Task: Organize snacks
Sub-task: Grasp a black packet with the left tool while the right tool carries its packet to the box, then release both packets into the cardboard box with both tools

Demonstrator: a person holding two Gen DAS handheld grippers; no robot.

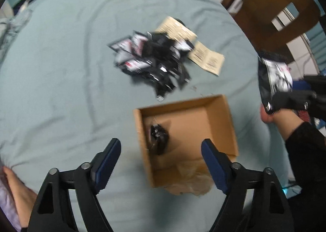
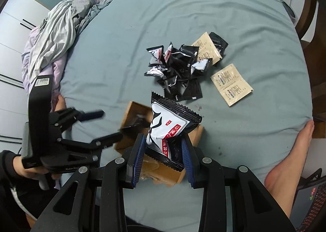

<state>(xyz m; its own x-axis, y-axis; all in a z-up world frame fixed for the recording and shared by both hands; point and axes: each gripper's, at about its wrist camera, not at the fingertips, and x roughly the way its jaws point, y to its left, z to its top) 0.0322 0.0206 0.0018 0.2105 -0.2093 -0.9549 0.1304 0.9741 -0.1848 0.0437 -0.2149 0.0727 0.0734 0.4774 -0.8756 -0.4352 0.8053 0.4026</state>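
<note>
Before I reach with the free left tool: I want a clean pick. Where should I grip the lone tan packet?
Probably pinch the tan packet at its near-right edge, coming from above with the left hand-held gripper. It lies flat, apart from the black snack pile, so that edge looks unobstructed.

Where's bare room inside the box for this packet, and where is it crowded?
The cardboard box has bare floor right of the dark packet lying inside, and crumpled paper fills its near end. The snack pile beyond is crowded; the bedsheet left is bare.
</note>
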